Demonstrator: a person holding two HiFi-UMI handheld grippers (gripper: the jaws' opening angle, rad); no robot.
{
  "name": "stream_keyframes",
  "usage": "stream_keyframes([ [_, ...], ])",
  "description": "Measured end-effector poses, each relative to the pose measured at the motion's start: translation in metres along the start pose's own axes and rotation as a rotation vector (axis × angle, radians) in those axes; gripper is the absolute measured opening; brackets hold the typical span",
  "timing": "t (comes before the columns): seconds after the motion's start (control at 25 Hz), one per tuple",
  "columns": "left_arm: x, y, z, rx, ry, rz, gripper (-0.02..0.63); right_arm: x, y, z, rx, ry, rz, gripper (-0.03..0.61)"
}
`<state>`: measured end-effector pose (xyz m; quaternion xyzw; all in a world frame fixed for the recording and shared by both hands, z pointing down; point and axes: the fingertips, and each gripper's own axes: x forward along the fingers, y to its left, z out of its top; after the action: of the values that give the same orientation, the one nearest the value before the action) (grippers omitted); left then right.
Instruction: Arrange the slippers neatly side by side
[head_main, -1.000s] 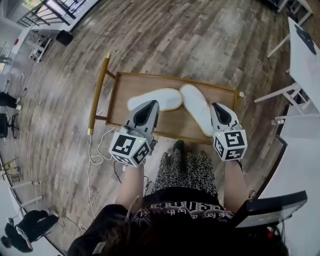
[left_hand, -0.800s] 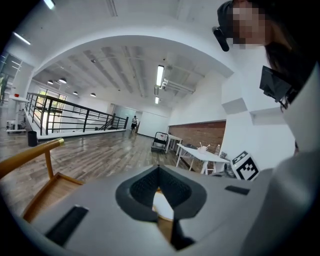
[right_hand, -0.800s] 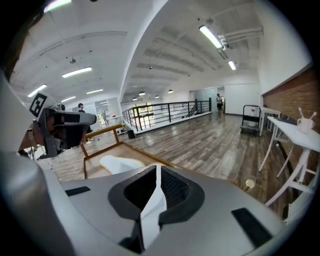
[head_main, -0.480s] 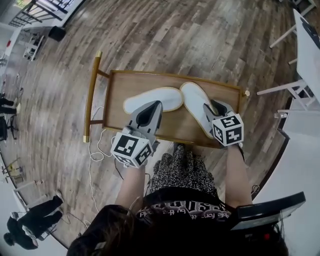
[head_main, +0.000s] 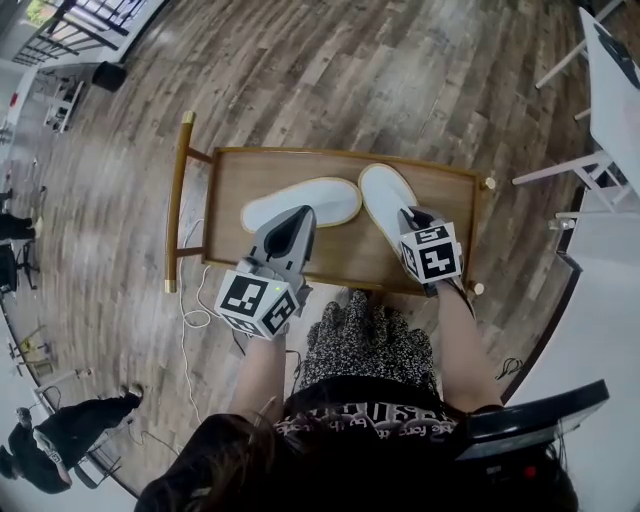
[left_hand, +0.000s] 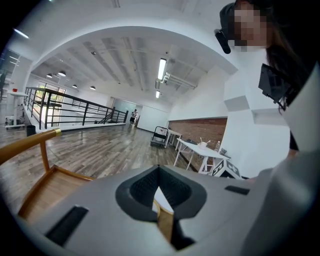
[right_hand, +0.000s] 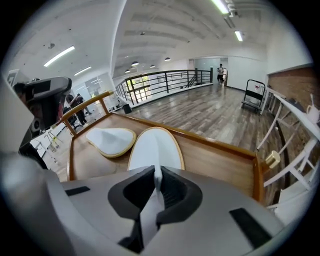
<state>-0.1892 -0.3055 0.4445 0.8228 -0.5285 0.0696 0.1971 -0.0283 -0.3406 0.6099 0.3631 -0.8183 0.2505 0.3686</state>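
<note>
Two white slippers with tan trim lie on a wooden tray (head_main: 340, 155). The left slipper (head_main: 300, 200) lies crosswise, and the right slipper (head_main: 385, 195) angles away from me, its toe close to the left one. My right gripper (head_main: 410, 214) tilts steeply down at the right slipper's near end. In the right gripper view its jaws (right_hand: 157, 172) are shut on a white strip of that slipper (right_hand: 155, 147). My left gripper (head_main: 299, 214) is shut over the left slipper's near edge. White and tan show below its tips (left_hand: 159, 171); I cannot tell whether it pinches anything.
The tray has a raised rim (right_hand: 210, 141) and a brass-tipped handle rail (head_main: 175, 200) at its left. A cable (head_main: 190, 305) trails on the wood floor. White tables (head_main: 610, 90) stand at the right. People stand far off at the left (head_main: 60, 430).
My right gripper has dropped and tipped further down onto the right slipper's near end. The left gripper has sunk slightly and stays shut.
</note>
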Motion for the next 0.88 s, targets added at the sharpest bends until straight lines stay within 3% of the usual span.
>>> stream_keyframes([
  [0.28, 0.0, -0.008, 0.0, 0.004, -0.001, -0.003, 0.002, -0.032, -0.023, -0.01, 0.107, -0.026, -0.095, 0.021],
  [0.6, 0.001, -0.026, 0.0, 0.01, -0.012, -0.031, 0.002, -0.064, -0.08, -0.032, 0.375, -0.035, -0.239, 0.021],
  [0.88, -0.002, -0.026, -0.002, 0.009, -0.01, -0.023, 0.002, -0.059, -0.093, -0.046, 0.409, -0.013, -0.274, 0.023],
])
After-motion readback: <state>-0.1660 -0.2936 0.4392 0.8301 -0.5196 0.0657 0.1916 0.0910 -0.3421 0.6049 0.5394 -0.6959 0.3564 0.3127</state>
